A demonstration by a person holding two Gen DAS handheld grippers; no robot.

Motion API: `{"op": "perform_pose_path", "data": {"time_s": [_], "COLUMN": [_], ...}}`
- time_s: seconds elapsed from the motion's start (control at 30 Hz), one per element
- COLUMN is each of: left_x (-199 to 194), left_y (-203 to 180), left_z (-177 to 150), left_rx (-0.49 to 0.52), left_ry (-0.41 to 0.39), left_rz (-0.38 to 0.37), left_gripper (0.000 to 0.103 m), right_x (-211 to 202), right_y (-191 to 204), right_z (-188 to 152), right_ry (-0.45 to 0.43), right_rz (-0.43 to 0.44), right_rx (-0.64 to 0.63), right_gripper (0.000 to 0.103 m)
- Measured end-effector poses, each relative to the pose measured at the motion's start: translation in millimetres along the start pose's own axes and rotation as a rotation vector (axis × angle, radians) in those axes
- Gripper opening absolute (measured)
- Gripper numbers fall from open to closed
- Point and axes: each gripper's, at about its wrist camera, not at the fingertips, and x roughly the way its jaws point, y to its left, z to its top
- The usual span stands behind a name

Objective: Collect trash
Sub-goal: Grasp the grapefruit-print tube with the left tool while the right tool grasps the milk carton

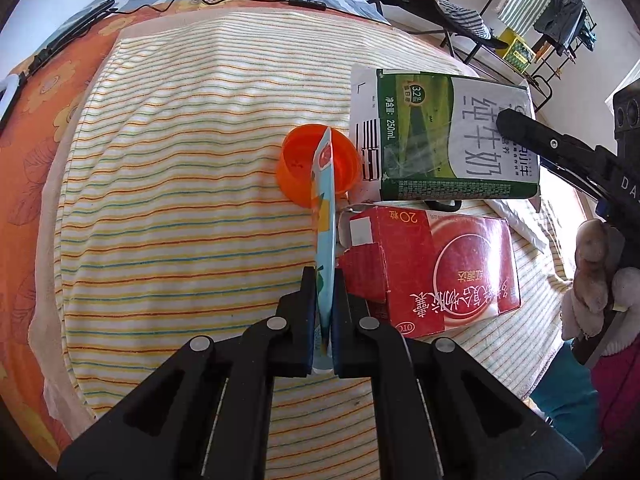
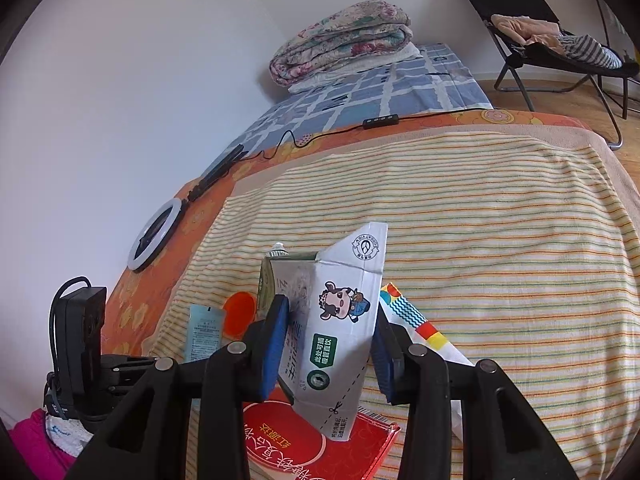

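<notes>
My left gripper [image 1: 324, 276] is shut on a thin light-blue sachet [image 1: 325, 232], held edge-on above the striped cloth; the sachet also shows in the right wrist view [image 2: 204, 332]. An orange plastic cup [image 1: 318, 168] lies just beyond the sachet's tip; it shows as an orange disc in the right wrist view [image 2: 239, 314]. My right gripper [image 2: 330, 340] is shut on a green-and-white milk carton [image 2: 336, 324], held above a red medicine box [image 2: 316, 444]. In the left wrist view the carton [image 1: 444, 136] hangs over the red box [image 1: 440, 268], with a right finger [image 1: 532, 130] on it.
A striped cloth [image 1: 180, 200] covers an orange floral bed. A colourful wrapper [image 2: 416, 324] lies right of the carton. A ring light [image 2: 156, 236] and cable lie at the bed's left edge. A folded quilt [image 2: 344, 40] and folding chair [image 2: 560, 40] stand beyond.
</notes>
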Motion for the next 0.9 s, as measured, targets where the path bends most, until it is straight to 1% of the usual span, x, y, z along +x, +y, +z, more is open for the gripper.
{"op": "perform_pose_path", "data": {"time_s": [0.13, 0.37, 0.47, 0.67, 0.9], "left_x": [-5.1, -23.3, -30.9, -46.4, -73.2], "left_y": [-2.5, -3.1, -2.5, -8.1, -33.5], "left_z": [-0.9, -5.0, -8.0, -13.6, -30.6], "left_rx": [0.006, 0.014, 0.005, 0.016, 0.058], "left_ry": [-0.013, -0.049, -0.063, -0.087, -0.118], "left_rz": [0.005, 0.027, 0.035, 0.04, 0.024], "left_gripper": [0.004, 0.004, 0.004, 0.004, 0.004], "right_x": [-7.2, -31.6, -42.2, -63.2, -102.9], "right_y": [10.6, 41.2, 49.5, 61.3, 76.3], "right_z": [-2.4, -10.1, -11.2, -15.3, -28.1], "right_ry": [-0.025, -0.11, -0.138, -0.18, -0.204], "right_rz": [-0.015, -0.079, -0.095, -0.103, -0.099], "right_rx": [-0.047, -0.167, -0.19, -0.225, -0.252], "right_gripper": [0.038, 0.034, 0.031, 0.031, 0.031]}}
